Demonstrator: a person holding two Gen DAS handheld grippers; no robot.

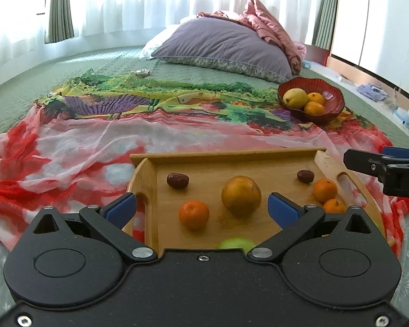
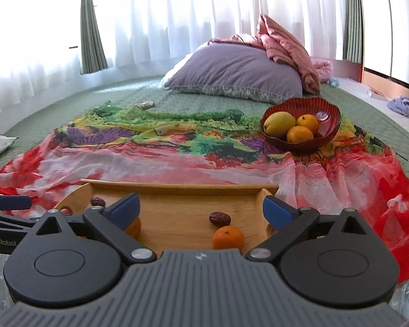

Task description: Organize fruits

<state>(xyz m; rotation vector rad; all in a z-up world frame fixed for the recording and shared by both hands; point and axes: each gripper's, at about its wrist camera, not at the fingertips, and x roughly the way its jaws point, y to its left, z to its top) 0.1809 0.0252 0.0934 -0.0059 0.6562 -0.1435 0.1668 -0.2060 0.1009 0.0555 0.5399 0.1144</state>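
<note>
We see the left gripper point(image 1: 201, 209) and right gripper point(image 2: 201, 211) both spread wide, empty, above the shallow bamboo tray point(image 1: 226, 154). It holds loose oranges point(image 1: 194, 214), a large russet round fruit point(image 1: 241, 195) and dark red dates point(image 1: 177, 180). Farther back, apart, the ribbed red bowl point(image 2: 328, 125) holds a yellow mango point(image 2: 279, 123) and two oranges.

- "GenRobot" in white letters stands on the black body of the left gripper point(image 2: 9, 204), at the left edge of the right wrist view.
- "DA", cut off by the frame's right edge, stands in white on the black body of the right gripper point(image 1: 384, 160), in the left wrist view.
</note>
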